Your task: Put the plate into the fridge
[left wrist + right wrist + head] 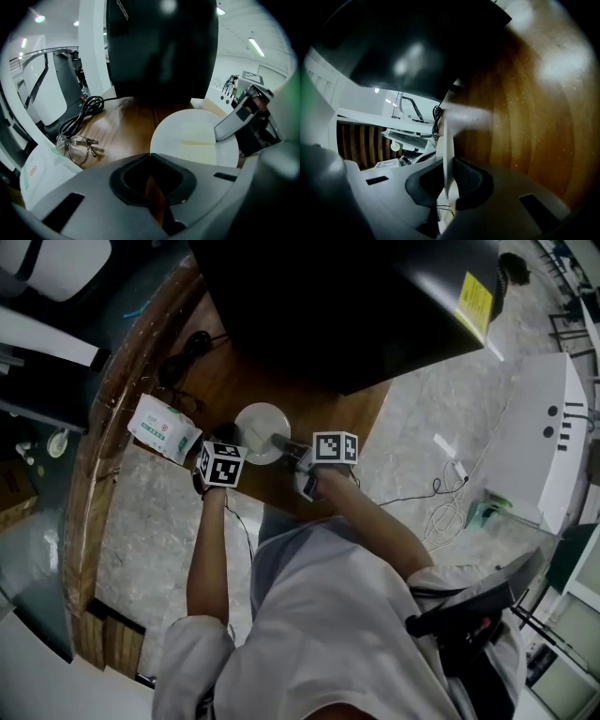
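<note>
A white plate point(258, 427) lies on the brown wooden table point(234, 371), in front of the black fridge point(347, 306). My right gripper point(283, 442) reaches in from the right and is shut on the plate's rim. In the right gripper view the plate point(446, 150) runs edge-on between the pads of the right gripper point(447, 161). My left gripper point(232, 444) rests just left of the plate, shut and holding nothing. The left gripper view has the plate point(192, 138) ahead of the left gripper point(150, 154), with the right gripper point(239, 119) clamped on its far right edge.
A white wipes packet point(164, 427) lies left of the left gripper. Glasses point(77, 146) and a coiled black cable point(84, 112) sit on the table's left part. The fridge point(161, 47) fills the table's back. A white cable point(441, 512) lies on the floor at the right.
</note>
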Demonstrator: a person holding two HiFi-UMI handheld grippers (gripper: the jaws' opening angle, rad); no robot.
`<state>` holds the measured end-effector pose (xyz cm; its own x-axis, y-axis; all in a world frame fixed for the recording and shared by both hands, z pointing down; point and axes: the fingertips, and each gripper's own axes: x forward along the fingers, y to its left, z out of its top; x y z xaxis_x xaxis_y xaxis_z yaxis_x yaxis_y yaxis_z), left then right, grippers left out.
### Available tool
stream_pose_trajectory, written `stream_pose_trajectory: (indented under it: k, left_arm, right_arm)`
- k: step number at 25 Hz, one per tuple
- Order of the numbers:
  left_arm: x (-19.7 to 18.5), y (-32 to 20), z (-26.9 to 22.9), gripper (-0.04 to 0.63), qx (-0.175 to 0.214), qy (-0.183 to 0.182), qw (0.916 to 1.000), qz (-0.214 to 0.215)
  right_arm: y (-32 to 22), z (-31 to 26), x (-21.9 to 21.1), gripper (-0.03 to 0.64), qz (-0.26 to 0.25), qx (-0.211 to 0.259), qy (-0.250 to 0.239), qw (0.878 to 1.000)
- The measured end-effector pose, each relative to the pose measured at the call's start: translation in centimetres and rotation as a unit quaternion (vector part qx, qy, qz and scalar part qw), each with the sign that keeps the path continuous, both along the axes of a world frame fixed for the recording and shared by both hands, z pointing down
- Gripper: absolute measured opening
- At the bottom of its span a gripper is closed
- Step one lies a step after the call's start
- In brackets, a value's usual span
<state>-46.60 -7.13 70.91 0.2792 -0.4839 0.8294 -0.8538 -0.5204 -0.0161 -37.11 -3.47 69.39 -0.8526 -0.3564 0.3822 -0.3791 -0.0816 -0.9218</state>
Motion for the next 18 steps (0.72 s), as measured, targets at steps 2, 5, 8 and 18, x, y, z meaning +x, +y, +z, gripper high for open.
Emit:
stream_pose_trajectory:
  k: [2,5,8,18]
  left_arm:
    - [0.9,0.5,0.2,0.020,0.010,0.005,0.9999,-0.004]
    - [2.5,1.4,0.3,0.020,0.020,0.006,0.9998,-0.004]
    - [3.9,2.4,0.3,0.020,0.025,0.006,0.9996,-0.009]
    - [14.3,7.9,-2.9,0.020,0.064,0.005,0.9979,0.002]
  right_arm:
    - [0.5,0.2,1.0,0.032,0.000,0.002,-0.001,1.000]
    - [1.3,0.3,2.6,0.032,0.000,0.003,-0.005,1.000]
    - [2.2,0.1,3.9,0.032,-0.009,0.006,-0.007,1.000]
    - [7.3,-2.4,14.5,0.032,-0.023,0.028,-0.034,0.999]
